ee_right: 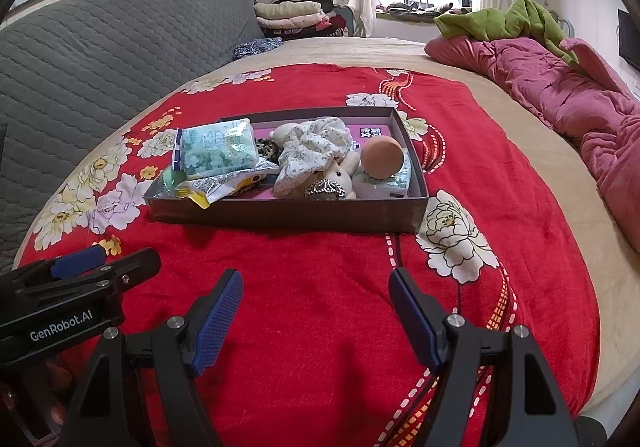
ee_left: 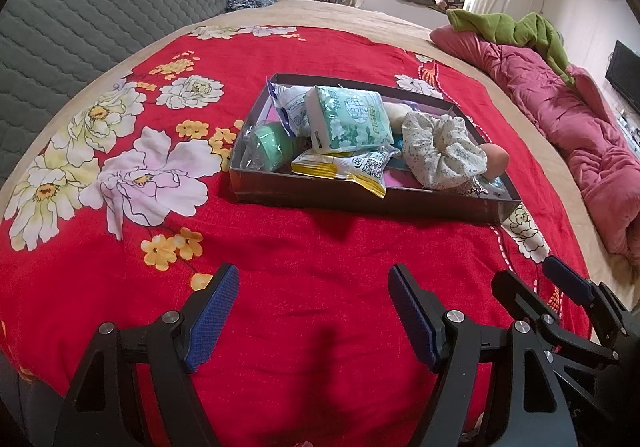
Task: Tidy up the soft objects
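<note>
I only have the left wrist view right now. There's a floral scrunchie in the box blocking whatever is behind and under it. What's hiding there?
Observer: In the right wrist view, a small plush bunny lies partly under the floral scrunchie, at the near wall of the box.
Operator: Anything beside the bunny?
Observer: Yes, a silvery crown-like hair piece sits in front of it, against the near wall.
Operator: And between the scrunchie and the green tissue pack?
Observer: A leopard-print piece shows there, next to the green tissue pack.
Operator: Is the right gripper open?
Observer: The right gripper is open, holding nothing.
</note>
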Demonstrator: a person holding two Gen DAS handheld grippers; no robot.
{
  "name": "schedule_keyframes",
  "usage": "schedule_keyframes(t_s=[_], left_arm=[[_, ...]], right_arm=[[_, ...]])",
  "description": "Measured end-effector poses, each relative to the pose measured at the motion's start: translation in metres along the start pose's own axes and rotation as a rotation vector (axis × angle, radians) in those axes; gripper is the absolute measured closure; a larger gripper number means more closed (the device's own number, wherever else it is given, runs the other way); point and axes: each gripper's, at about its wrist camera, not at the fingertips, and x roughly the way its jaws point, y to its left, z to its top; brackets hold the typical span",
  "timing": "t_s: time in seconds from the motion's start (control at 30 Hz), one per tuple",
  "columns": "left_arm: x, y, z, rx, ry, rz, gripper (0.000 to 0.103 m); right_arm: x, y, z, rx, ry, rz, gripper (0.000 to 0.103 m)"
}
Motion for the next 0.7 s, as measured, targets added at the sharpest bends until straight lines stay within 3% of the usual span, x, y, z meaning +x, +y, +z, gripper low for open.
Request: schedule_keyframes(t_s=[0.7], left_arm=[[0.0001, 0.0000, 0.0004, 0.002, 0.003, 0.002, 0.025]], right_arm=[[0.0007, 0.0007, -0.0003, 0.003, 0.003, -0.001, 0.028]])
